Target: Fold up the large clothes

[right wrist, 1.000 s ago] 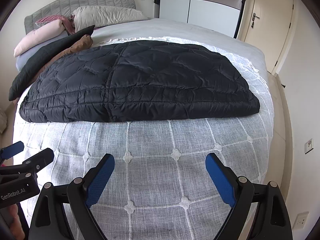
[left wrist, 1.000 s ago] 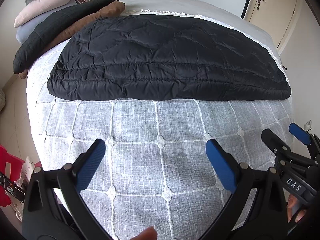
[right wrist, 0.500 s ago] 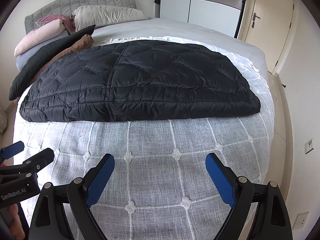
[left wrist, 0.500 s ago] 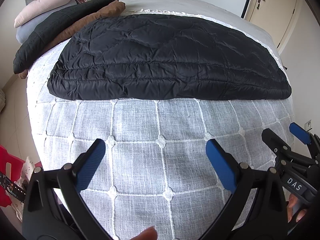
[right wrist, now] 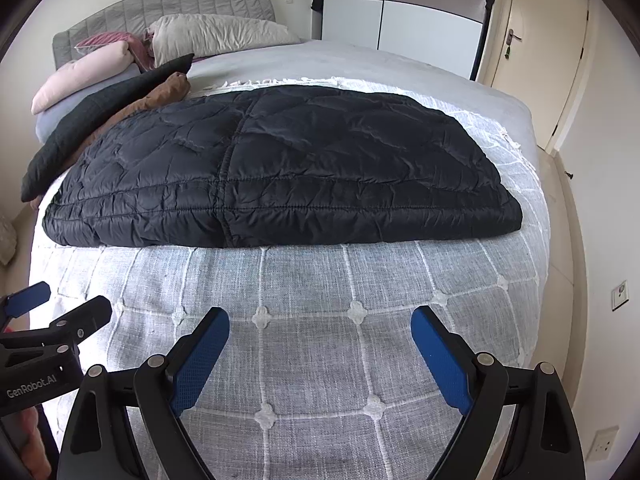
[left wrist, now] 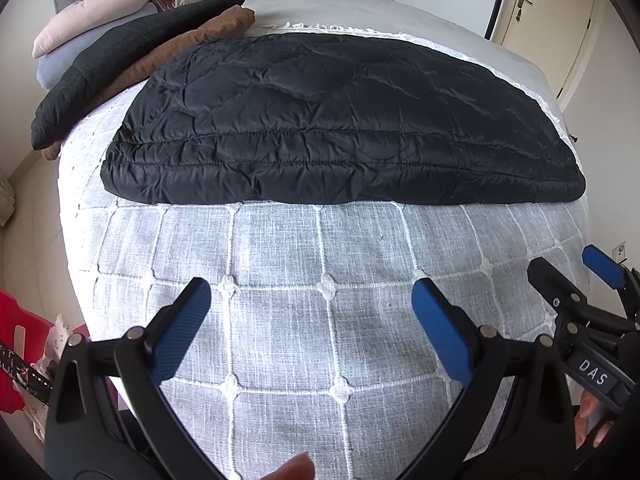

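A black quilted puffer garment [left wrist: 340,120] lies folded into a wide flat shape across the bed; it also shows in the right wrist view [right wrist: 280,172]. My left gripper [left wrist: 312,328] is open and empty, held over the grey-white bedspread [left wrist: 320,264] short of the garment's near edge. My right gripper [right wrist: 320,352] is open and empty too, at the same distance from the garment. Each gripper shows at the edge of the other's view: the right one [left wrist: 572,280] and the left one [right wrist: 60,304].
Folded dark grey [right wrist: 108,112] and brown [right wrist: 156,96] clothes lie left of the garment, with pillows [right wrist: 216,36] and a headboard behind. A wardrobe [right wrist: 400,12] and door [right wrist: 536,40] stand beyond the bed. A red item [left wrist: 20,344] sits on the floor at left.
Both grippers have drifted very slightly; the garment sits a touch lower in both views. Nothing was grasped or let go.
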{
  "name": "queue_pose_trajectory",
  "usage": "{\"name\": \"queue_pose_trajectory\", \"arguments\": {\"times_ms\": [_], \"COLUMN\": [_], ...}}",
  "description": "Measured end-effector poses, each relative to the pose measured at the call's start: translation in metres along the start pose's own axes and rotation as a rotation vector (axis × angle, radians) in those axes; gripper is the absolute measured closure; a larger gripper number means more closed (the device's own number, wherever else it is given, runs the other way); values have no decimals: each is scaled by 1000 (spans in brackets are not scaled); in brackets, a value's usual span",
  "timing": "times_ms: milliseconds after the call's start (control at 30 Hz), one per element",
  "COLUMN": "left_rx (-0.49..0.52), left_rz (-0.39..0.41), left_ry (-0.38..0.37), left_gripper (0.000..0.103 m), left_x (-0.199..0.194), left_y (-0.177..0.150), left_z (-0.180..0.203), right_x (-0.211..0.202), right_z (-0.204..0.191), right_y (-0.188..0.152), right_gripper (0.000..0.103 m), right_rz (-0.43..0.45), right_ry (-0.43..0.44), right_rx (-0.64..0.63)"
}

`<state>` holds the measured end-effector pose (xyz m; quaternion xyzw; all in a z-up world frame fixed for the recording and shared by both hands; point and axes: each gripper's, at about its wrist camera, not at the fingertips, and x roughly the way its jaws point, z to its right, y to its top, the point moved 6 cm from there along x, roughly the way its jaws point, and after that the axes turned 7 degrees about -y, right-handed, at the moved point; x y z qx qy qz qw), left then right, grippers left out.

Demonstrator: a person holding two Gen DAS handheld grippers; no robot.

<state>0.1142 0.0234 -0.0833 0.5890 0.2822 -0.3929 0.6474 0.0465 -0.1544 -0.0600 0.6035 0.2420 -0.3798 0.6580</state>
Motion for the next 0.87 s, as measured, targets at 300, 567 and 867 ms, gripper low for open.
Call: {"name": "queue_pose_trajectory", "arguments": {"times_ms": [300,567,867], "left_rx": [0,-1,-3], "left_rz": [4,4,11], "left_ry": [9,11,16], "left_gripper": [3,3,3], "left_x": [-1,-2,-2], "left_y": [2,1,1], "left_z": [0,-1,1], "right_x": [0,0,3], "right_z": [1,1,-1], "right_y": [1,1,1], "right_gripper": [10,10,10], "right_rz": [2,0,-2], "right_ry": [8,10,16], "right_rx": [-6,-6,-1]}}
